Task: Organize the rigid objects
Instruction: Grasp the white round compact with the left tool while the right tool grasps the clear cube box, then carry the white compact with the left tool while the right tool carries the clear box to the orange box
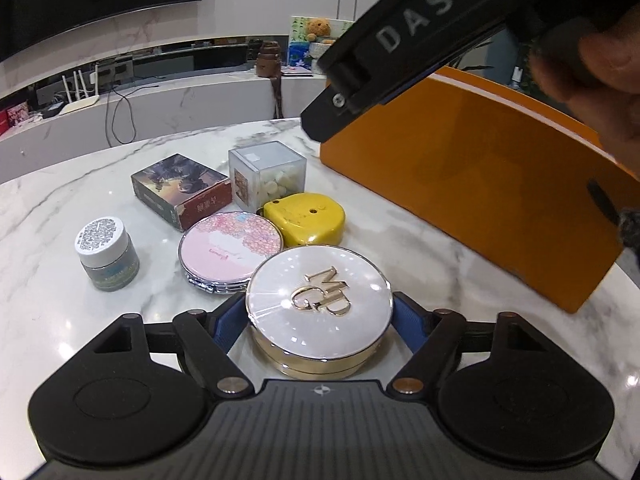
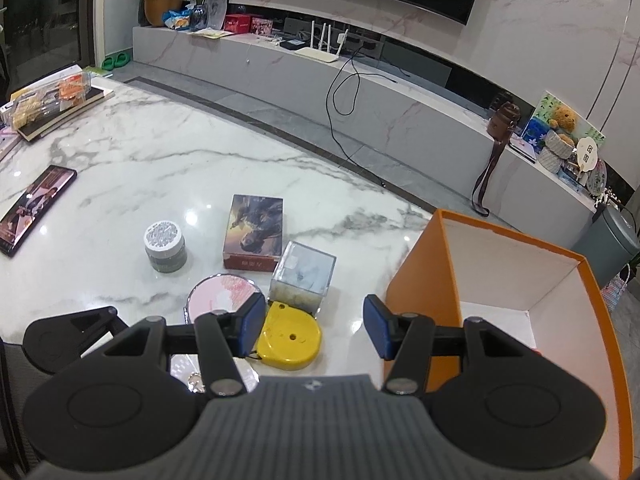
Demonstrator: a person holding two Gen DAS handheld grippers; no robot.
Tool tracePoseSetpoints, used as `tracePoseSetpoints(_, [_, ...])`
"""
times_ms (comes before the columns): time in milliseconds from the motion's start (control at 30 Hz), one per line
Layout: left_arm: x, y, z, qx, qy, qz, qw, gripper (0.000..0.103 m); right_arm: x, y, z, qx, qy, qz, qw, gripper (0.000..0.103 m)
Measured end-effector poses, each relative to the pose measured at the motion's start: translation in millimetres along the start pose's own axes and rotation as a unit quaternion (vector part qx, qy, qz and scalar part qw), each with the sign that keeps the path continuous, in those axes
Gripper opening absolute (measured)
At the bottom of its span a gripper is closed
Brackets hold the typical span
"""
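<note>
Risk sits mostly with the white-and-gold compact (image 1: 319,305), which lies flat on the marble table (image 1: 60,208) between the blue pads of the left gripper (image 1: 320,320). The pads stand at its two sides, seemingly touching or just about to, so I judge it gripped or nearly so; I cannot tell how firmly. Its round, glossy wall gives little to bite on, so a loose or off-centre squeeze could let it slide out forward or tip during a lift. Just ahead and left of that gripper, the pink compact (image 1: 231,249) touches or nearly touches the gold one, and the yellow tape measure (image 1: 306,218) lies just beyond; a dragged lift could nudge both.

The right gripper (image 2: 314,330) hovers wide and holds nothing, with the tape measure low between its fingers.

To that gripper's right stands the orange box (image 2: 424,280), open-topped; its visible white interior looks bare. Its tall near wall could catch a low carry. The clear cube (image 2: 302,284) further ahead holds small pale pieces.
</note>
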State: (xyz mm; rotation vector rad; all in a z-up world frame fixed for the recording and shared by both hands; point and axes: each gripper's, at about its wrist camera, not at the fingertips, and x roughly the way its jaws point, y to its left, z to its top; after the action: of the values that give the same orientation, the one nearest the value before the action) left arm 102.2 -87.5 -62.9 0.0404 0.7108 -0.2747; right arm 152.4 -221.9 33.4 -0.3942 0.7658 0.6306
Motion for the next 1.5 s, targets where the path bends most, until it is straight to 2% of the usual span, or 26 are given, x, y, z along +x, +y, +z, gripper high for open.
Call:
tracePoseSetpoints(133, [-10.2,8.5,-5.7,0.012,0.008,-0.002,0.9999,0.088,5.6,2.1,-1.7,0.001,0.005,0.004,1.0,0.054])
tracePoseSetpoints(367, [-38.6,44.4,-21.8,0.001,0.021,0.003,0.9998,0.088,17.6,11.9,-5.6,0.005,0.012,0.01,1.0,0.054])
tracePoseSetpoints(567, [-49.2,60.4,-29.6,-0.006,0.016,0.008,0.9998,0.088,34.0,17.5,-6.4,0.03,0.015,0.007,0.999,0.054])
tracePoseSetpoints(733, [-48.0,60.1,-29.5,0.0,0.011,0.01,0.9999,0.089,48.3,15.4,0.4,0.065,-0.004,0.012,0.998,0.054])
tracePoseSetpoints(867, [-47.4,62.2,-30.1,0.003,0.009,0.01,0.9999,0.091,62.3,14.1,7.4,0.075,-0.013,-0.004,0.997,0.055])
tracePoseSetpoints(1100, [-39.6,60.9,-30.5,0.016,0.015,0.026,0.9994,0.093,92.0,6.7,4.7,0.092,0.004,-0.025,0.995,0.056])
tracePoseSetpoints(1500, [-34.7,59.0,-29.1,0.024,0.004,0.032,0.9992,0.091,114.6,4.2,2.2,0.099,0.012,-0.026,0.995,0.056])
